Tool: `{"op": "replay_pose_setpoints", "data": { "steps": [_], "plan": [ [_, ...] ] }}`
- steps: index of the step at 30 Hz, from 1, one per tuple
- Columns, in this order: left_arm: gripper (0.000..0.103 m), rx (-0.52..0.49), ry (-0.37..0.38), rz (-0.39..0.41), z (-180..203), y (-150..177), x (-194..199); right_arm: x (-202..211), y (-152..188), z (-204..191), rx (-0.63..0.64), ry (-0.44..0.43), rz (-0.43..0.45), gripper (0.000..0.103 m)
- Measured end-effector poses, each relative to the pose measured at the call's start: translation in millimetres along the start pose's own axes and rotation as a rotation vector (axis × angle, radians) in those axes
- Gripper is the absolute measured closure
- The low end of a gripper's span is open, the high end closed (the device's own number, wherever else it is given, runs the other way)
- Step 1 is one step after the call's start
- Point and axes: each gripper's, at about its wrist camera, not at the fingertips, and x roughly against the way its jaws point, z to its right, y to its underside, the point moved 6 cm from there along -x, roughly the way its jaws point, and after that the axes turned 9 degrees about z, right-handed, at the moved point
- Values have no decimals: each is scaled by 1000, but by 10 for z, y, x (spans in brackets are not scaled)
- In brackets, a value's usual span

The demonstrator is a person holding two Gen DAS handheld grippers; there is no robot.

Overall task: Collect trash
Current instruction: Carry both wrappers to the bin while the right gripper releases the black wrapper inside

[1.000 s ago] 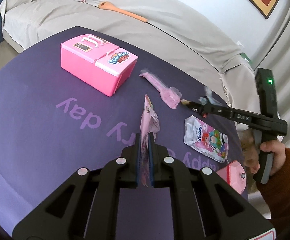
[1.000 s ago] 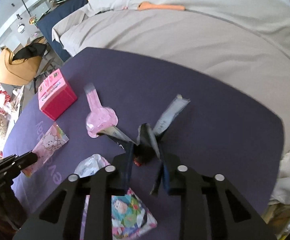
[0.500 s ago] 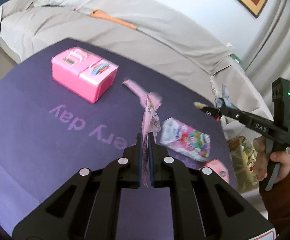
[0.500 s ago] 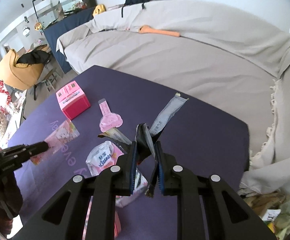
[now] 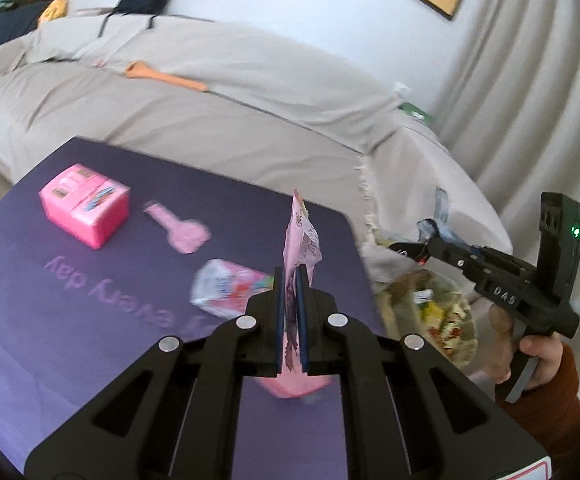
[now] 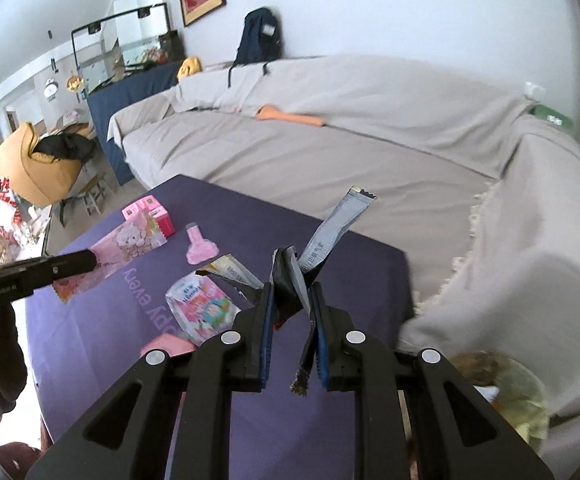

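Note:
My left gripper is shut on a pink bear-print wrapper, held upright above the purple table; it also shows in the right wrist view. My right gripper is shut on a bunch of wrappers, black and grey-blue strips sticking up. In the left wrist view the right gripper hangs over a trash bag full of wrappers beside the table's right edge. On the table lie a pink spoon-shaped wrapper and a colourful tissue pack.
A pink toy box stands at the table's far left. A small pink item lies near the front edge. A grey-covered sofa runs behind the table with an orange tool on it.
Both grippers have lifted and swung right with their wrappers. The right gripper now hangs over the trash bag off the table's right edge.

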Motion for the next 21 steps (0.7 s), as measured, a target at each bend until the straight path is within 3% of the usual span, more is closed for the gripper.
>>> {"op": "replay_pose_setpoints", "data": {
  "steps": [10, 21],
  "plan": [
    [98, -91, 195, -66, 1187, -35, -368, 771, 292, 993, -84, 184, 46, 85],
    [98, -118, 310, -129, 1718, 59, -741, 989, 718, 1585, -174, 273, 29, 85]
  ]
}}
